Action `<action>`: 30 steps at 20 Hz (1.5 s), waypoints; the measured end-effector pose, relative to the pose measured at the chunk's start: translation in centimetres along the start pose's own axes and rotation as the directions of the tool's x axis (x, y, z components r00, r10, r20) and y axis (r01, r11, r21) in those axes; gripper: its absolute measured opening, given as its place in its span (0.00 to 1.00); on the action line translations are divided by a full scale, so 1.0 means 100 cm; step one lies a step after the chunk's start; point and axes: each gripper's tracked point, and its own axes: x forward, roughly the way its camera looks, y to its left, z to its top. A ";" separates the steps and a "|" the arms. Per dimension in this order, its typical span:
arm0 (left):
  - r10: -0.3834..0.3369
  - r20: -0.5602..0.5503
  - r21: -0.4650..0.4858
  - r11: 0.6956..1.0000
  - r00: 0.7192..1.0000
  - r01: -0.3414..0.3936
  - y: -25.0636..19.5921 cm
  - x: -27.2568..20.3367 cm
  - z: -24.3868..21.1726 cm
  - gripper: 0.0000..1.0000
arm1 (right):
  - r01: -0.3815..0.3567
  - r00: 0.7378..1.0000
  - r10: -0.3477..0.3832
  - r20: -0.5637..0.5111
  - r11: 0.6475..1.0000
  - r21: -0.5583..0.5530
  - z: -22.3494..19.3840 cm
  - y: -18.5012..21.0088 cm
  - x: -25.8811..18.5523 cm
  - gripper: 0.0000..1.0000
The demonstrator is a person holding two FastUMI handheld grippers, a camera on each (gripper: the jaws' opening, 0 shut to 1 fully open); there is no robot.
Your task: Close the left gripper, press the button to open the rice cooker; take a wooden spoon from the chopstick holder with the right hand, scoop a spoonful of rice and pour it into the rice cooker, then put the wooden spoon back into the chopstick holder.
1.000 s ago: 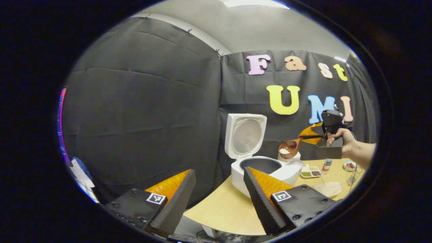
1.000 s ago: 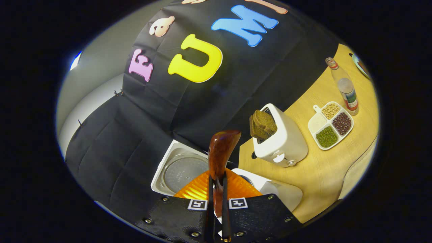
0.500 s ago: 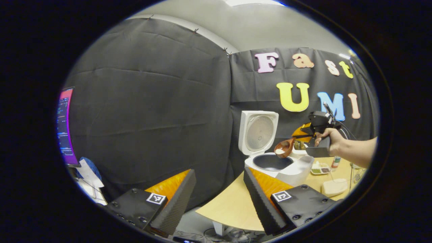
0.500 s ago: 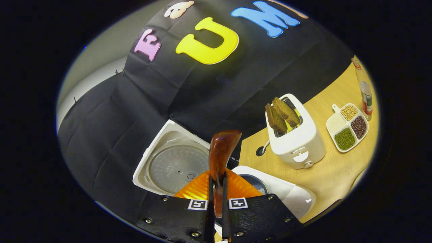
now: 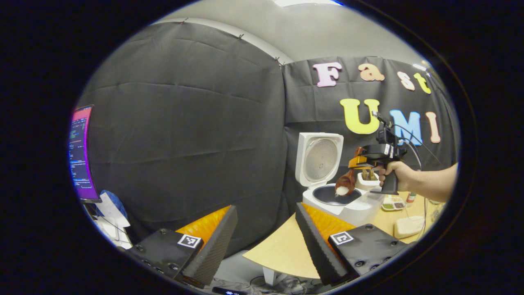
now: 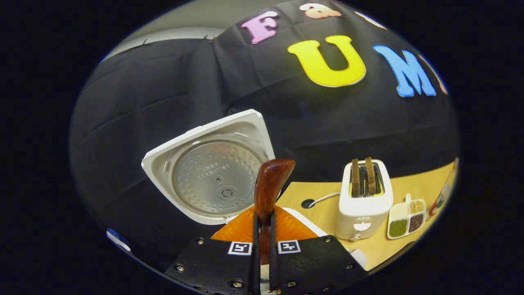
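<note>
Over the open rice cooker [image 5: 342,200], right gripper [image 5: 360,162] clamps the wooden spoon [image 5: 345,185] by its handle, bowl tipped with rice. Stiff, light, glossy handle; could slip. Left gripper [image 5: 262,241] spread wide, idle.

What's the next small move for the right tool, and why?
Probably tip the wooden spoon further so the rice falls out. The right tool holds it over the open rice cooker, bowl angled down above the pot, with white rice still sitting in it. The lid is up, so nothing seems to block the pour.
</note>
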 end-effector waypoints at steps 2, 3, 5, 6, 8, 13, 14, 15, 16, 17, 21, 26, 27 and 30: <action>-0.007 0.003 -0.001 1.000 1.000 0.007 0.000 -0.001 0.001 0.99 | 0.012 1.000 -0.008 0.022 0.988 -0.152 0.002 0.003 0.000 0.09; -0.011 0.005 -0.001 1.000 1.000 0.011 -0.001 -0.002 0.002 0.99 | 0.016 0.999 -0.009 0.031 0.976 -0.216 0.003 0.003 -0.001 0.09; -0.019 0.006 -0.002 1.000 1.000 0.019 -0.001 -0.002 0.003 0.99 | 0.018 0.998 0.003 0.063 0.944 -0.330 0.009 0.008 -0.005 0.09; -0.022 0.006 -0.002 1.000 1.000 0.023 -0.001 -0.003 0.002 0.99 | 0.016 0.997 0.015 0.078 0.925 -0.378 0.011 0.012 -0.008 0.09; -0.030 0.004 -0.004 1.000 1.000 0.030 -0.003 -0.004 0.005 0.99 | 0.026 0.994 0.030 0.108 0.877 -0.480 0.018 0.019 -0.015 0.09; -0.043 0.012 0.001 0.999 0.999 0.043 -0.004 -0.004 0.007 0.99 | 0.057 0.985 0.075 0.153 0.702 -0.710 0.018 0.037 -0.026 0.08; -0.044 0.012 -0.001 0.999 0.999 0.044 -0.004 -0.004 0.007 0.99 | 0.059 0.985 0.079 0.154 0.685 -0.726 0.017 0.039 -0.028 0.08; -0.045 0.011 -0.002 0.999 0.999 0.045 -0.004 -0.004 0.007 0.99 | 0.056 0.986 0.079 0.150 0.683 -0.729 0.015 0.037 -0.031 0.08; -0.047 0.014 -0.003 0.999 0.999 0.047 -0.004 -0.005 0.010 0.99 | 0.047 0.987 0.077 0.139 0.692 -0.720 0.013 0.036 -0.032 0.08; -0.047 0.019 -0.002 0.999 0.999 0.047 -0.004 -0.005 0.010 0.99 | 0.031 0.990 0.075 0.121 0.714 -0.699 0.010 0.035 -0.032 0.08; -0.050 0.026 -0.002 0.999 0.998 0.050 -0.005 -0.005 0.011 0.99 | -0.043 0.996 0.075 0.043 0.860 -0.509 0.005 0.035 -0.031 0.09; -0.052 0.033 0.001 0.999 0.998 0.052 -0.005 -0.004 0.011 0.98 | -0.106 0.994 0.109 0.009 0.976 -0.193 0.016 0.035 -0.034 0.09; -0.053 0.035 0.003 0.999 0.998 0.053 -0.005 -0.004 0.012 0.99 | -0.114 0.993 0.116 0.006 0.984 -0.135 0.018 0.035 -0.035 0.09; -0.061 0.046 0.001 0.998 0.997 0.061 -0.006 -0.005 0.013 0.98 | -0.147 0.989 0.147 -0.002 0.987 0.058 0.023 0.034 -0.045 0.08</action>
